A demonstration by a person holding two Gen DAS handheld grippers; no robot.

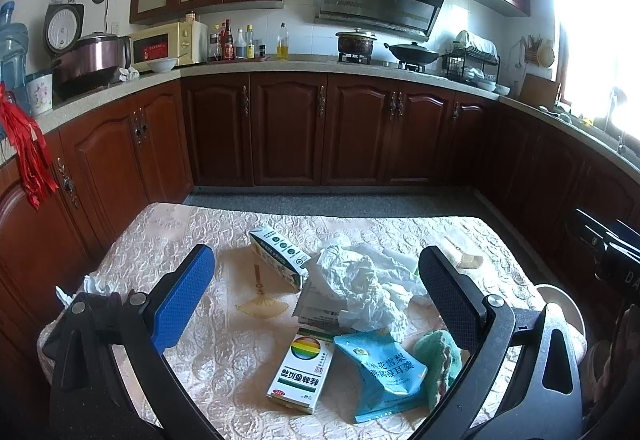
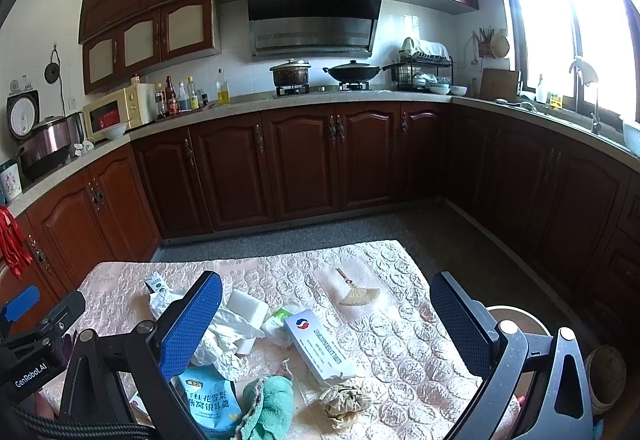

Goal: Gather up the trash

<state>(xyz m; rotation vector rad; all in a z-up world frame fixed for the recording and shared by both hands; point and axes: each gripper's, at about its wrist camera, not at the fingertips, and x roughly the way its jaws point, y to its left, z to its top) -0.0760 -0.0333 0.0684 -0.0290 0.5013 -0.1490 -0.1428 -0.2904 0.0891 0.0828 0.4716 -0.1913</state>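
Note:
Trash lies on a quilted pink tablecloth (image 1: 192,240). My left gripper (image 1: 316,296) hangs open above a crumpled white plastic sheet (image 1: 360,288), a green-and-white carton (image 1: 280,260), a rainbow-printed box (image 1: 302,372), a blue pouch (image 1: 380,372) and a green cloth (image 1: 438,360). My right gripper (image 2: 324,324) is open too, over a long white box (image 2: 320,348) with a red-and-blue logo. Near it lie a brown paper wad (image 2: 344,400), the green cloth (image 2: 268,404), the blue pouch (image 2: 208,404) and a small white box (image 2: 248,306). Neither gripper touches anything.
Two small fan ornaments (image 1: 262,304) (image 2: 356,294) lie on the cloth, and a white tissue (image 1: 94,284) sits at its left edge. A pale round bin (image 2: 516,320) stands beside the table's right side. Dark wood cabinets (image 2: 300,164) ring the grey floor beyond.

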